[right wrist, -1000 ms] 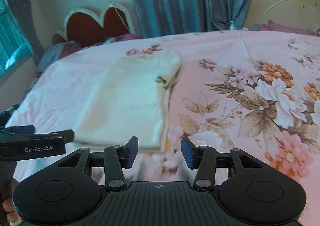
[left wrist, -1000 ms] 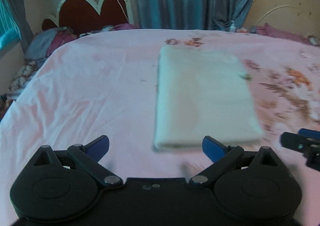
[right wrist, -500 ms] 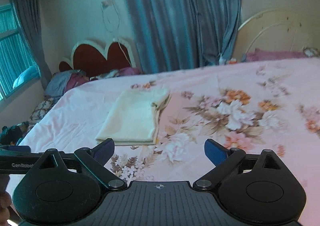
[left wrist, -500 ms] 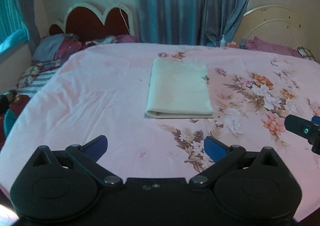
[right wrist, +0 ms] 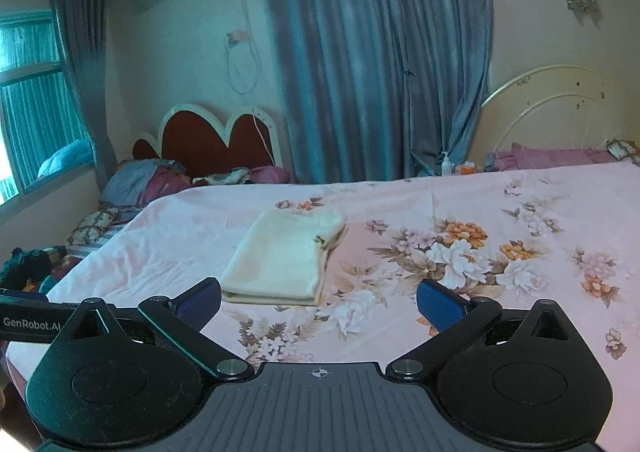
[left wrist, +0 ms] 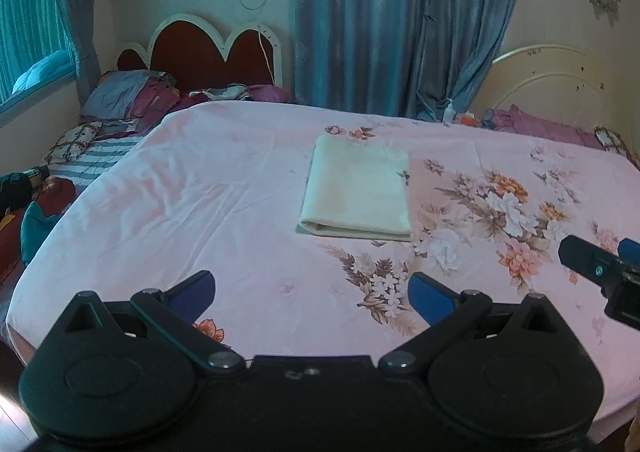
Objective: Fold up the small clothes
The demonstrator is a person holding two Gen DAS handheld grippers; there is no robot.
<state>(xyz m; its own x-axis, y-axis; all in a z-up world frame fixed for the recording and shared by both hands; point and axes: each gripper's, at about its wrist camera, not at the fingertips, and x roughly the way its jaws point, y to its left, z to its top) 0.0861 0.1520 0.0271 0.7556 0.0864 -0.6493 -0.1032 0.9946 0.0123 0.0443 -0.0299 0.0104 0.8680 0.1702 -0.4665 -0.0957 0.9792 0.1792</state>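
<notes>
A cream garment [left wrist: 356, 192], folded into a neat rectangle, lies flat in the middle of the pink floral bed sheet [left wrist: 192, 212]. My left gripper [left wrist: 310, 288] hovers above the near part of the bed, well short of the garment, open with nothing between its blue pads. In the right wrist view the garment [right wrist: 284, 264] lies ahead and a little left of my right gripper [right wrist: 320, 298]. Its jaws are opening wide and nothing is between them. Part of the right gripper's body [left wrist: 600, 272] shows at the right edge of the left wrist view.
A red scalloped headboard [left wrist: 212, 52] and a heap of pillows and clothes [left wrist: 128, 96] stand at the far left. Blue curtains [left wrist: 400, 20] hang behind the bed. A white metal bed frame [left wrist: 552, 76] is at the far right. The bed's near edge drops off at the left.
Both grippers have pulled back and up from the folded garment, which now looks smaller and farther off. The right jaws have spread from half-closed to wide; the left stayed open.
</notes>
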